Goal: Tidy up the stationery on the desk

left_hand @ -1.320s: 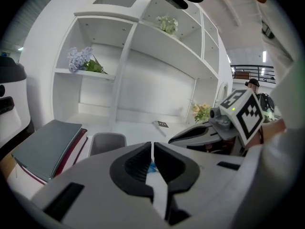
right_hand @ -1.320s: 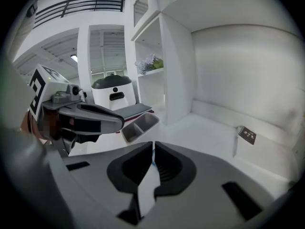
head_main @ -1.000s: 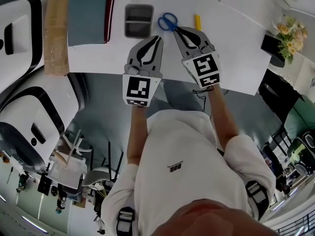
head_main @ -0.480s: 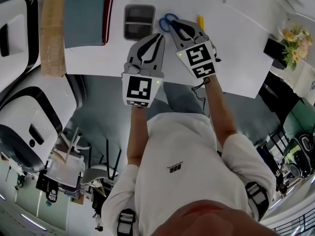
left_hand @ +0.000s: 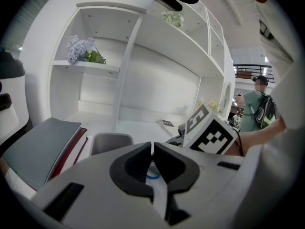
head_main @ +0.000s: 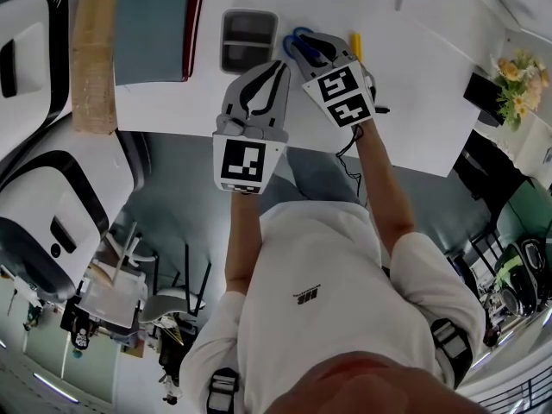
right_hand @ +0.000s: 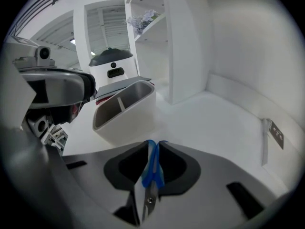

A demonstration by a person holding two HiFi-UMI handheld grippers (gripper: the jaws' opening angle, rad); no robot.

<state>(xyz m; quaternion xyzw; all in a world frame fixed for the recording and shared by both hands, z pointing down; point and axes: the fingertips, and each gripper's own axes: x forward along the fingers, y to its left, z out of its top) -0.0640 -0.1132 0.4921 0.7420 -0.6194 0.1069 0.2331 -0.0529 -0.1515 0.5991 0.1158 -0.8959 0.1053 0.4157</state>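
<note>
My right gripper [right_hand: 153,146] has its fingers just opening, narrow around the blue scissors [right_hand: 152,171] (on the counter [right_hand: 214,123]); the left gripper [left_hand: 152,148] has its fingers together, empty.

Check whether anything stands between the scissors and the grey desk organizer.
Nothing visible: bare desk lies between the scissors and the organizer. The right gripper, whose jaws have just been opening, has the scissors between them.

1. I see a white desk [head_main: 414,76] set into a white shelving unit [left_hand: 157,61].
2. Lilac flowers [left_hand: 82,49] on a shelf; another bouquet [head_main: 509,63] off the desk's right end.
3. Grey floor [head_main: 172,192]; white rounded machine [head_main: 52,222] at left.
</note>
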